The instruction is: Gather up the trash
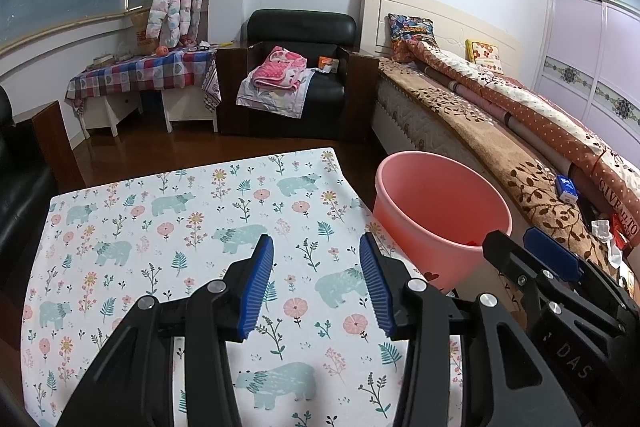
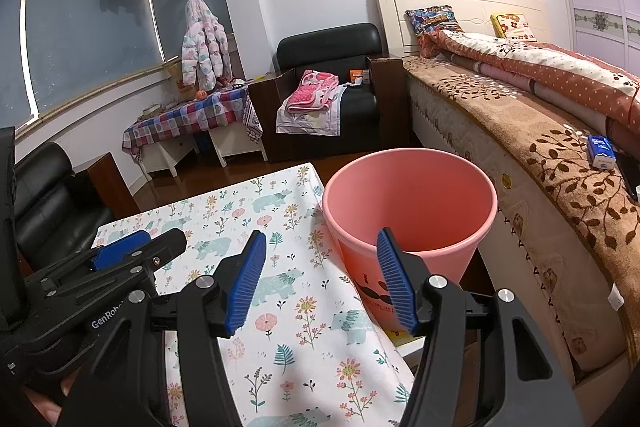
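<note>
Now I hold the left gripper (image 1: pixel 316 285) and right gripper (image 2: pixel 322 281) spread and empty over the counter (image 1: pixel 168 227). Its floral top looks bare; the pink bin (image 2: pixel 408 203) stands at its right, so reaching bedward risks tipping it.

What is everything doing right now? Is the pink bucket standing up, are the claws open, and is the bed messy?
Pink bucket: upright beside the table, open top, a small red scrap inside.
Left gripper: open, holding nothing.
Right gripper: open, holding nothing.
Table: covered by a bear-print cloth.
Bed: unmade, quilt bunched up.
Puffy jacket: hanging by the window.
</note>
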Tool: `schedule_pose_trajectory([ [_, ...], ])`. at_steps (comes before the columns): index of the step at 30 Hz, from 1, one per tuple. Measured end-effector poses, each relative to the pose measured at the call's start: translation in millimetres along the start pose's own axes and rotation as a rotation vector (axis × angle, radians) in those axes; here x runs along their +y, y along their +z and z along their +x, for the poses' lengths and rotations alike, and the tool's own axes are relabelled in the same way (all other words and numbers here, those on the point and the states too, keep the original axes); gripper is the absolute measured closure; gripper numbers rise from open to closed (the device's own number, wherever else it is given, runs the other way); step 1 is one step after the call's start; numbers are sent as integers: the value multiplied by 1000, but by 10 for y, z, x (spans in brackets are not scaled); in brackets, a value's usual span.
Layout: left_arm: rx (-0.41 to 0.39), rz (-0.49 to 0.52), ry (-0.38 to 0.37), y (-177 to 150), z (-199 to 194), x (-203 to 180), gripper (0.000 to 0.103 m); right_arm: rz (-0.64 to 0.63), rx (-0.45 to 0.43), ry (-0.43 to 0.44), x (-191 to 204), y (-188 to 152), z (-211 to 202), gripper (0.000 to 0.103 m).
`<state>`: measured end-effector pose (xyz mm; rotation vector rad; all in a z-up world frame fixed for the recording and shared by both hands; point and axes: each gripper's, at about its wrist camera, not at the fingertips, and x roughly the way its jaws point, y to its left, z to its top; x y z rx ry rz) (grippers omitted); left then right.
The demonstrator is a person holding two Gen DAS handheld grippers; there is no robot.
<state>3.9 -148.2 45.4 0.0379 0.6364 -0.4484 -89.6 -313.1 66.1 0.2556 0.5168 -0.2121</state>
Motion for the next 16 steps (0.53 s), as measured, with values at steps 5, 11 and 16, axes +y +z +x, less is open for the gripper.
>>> schedule_pose_trajectory([
  [5,1,0,-2,-20,11,7,58,-1,2,0,-4,1,4,45],
  [11,9,-2,3,-4,46,46,58,-2,7,0,-8,-5,27,45],
  [16,19,-11,5,-1,83,95,58,-10,16,1,-15,-8,75,45],
])
